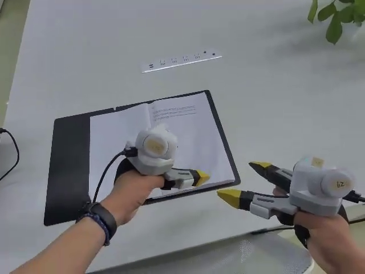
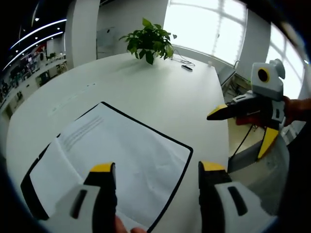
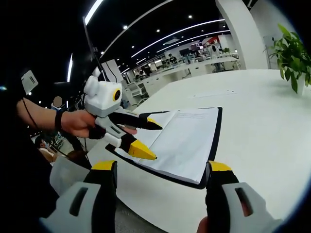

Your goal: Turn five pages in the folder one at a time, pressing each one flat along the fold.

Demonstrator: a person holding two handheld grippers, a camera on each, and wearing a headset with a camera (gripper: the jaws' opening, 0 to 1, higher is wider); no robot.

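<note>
Jaws spread; left gripper (image 2: 156, 167) over folder (image 1: 71, 165), right gripper (image 1: 244, 181) beside it.

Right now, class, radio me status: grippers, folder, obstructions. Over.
Left gripper open, over open black folder, white pages showing. Right gripper open, empty, right of folder. White power strip, green plant beyond it.

Looks like an open-plan office: long ceiling light strips (image 3: 180, 35) across the top, rows of desks (image 3: 194, 63) at centre right, large windows (image 2: 204, 24) upper right, potted plant (image 2: 148, 41) on a wide white table (image 2: 160, 97), flush socket strip (image 1: 181, 60).
</note>
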